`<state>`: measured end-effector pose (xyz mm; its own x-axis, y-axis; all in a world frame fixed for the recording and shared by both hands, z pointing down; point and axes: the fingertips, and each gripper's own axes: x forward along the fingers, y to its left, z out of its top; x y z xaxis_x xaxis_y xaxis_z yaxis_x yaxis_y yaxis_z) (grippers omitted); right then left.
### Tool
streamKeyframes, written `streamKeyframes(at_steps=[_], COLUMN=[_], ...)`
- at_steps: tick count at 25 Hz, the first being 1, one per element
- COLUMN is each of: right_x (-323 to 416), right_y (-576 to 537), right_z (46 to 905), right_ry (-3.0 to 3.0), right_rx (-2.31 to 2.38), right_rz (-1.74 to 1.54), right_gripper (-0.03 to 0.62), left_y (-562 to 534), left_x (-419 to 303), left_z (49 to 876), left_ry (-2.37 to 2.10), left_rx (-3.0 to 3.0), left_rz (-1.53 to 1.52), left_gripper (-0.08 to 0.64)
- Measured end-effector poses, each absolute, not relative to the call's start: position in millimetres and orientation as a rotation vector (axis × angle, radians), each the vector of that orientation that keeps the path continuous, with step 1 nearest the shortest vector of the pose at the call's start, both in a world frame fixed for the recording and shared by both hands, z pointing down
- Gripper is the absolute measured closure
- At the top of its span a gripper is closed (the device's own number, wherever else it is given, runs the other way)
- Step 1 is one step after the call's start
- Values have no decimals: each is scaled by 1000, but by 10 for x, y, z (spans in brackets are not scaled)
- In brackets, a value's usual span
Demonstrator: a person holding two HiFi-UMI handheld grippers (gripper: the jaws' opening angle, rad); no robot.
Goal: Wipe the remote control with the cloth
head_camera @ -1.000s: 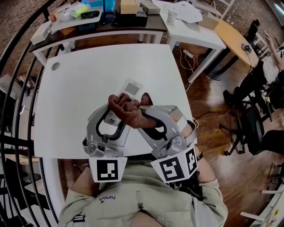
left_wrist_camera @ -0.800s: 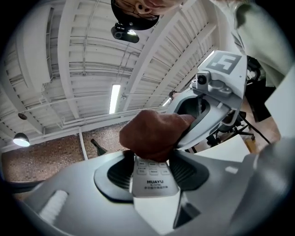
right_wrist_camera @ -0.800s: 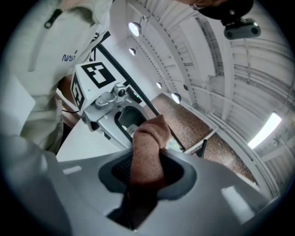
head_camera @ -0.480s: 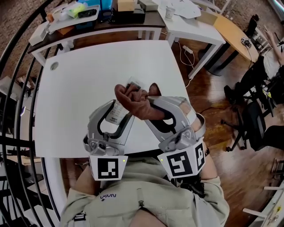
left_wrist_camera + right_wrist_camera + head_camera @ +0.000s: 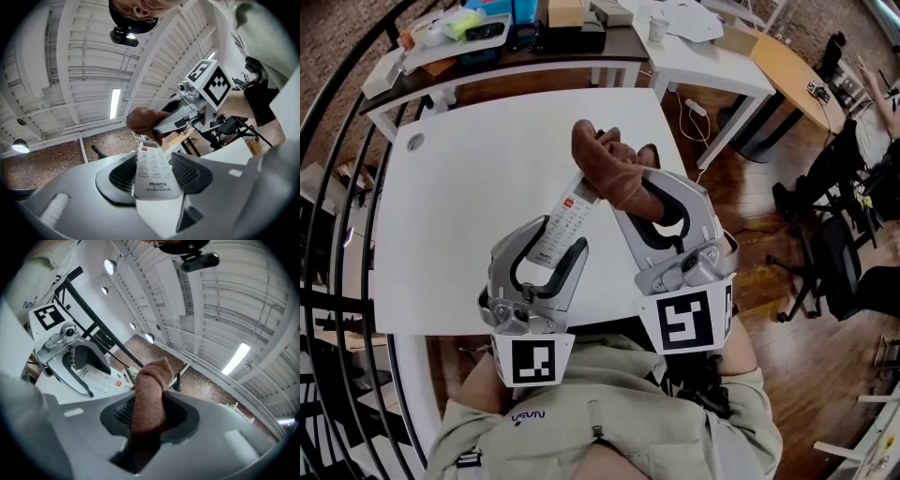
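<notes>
Bright, even light from ceiling strips; fisheye edges bend and darken.

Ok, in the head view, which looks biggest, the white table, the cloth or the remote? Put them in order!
1. white table, by far.
2. brown cloth.
3. remote control, though its top end hides behind the cloth, so those two are close.
</notes>
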<state>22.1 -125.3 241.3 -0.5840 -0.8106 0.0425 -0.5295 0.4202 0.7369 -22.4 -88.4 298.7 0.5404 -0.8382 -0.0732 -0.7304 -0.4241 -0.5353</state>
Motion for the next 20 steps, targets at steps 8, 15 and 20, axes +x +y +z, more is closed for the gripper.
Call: streamKeyframes(at_steps=[8,15,20], right_x=[71,-157,-295], right_y=[-1214,-1003,-810], right_z=[2478,2565,2674], right_ry=[-2269,-2280,-2304], right_rx=[1061,917,784], right_rz=[-993,-1034,-1065], right_gripper=[482,482,482], left_y=[-879,-919,-920], left_x=[-225,-272,-292], left_z=[2979,2954,2950], left_ry=[1268,1281,1291], left_rx=[-2253,-2241,-2248], left_rz=[-274,-271,-255], left_gripper=[318,318,318])
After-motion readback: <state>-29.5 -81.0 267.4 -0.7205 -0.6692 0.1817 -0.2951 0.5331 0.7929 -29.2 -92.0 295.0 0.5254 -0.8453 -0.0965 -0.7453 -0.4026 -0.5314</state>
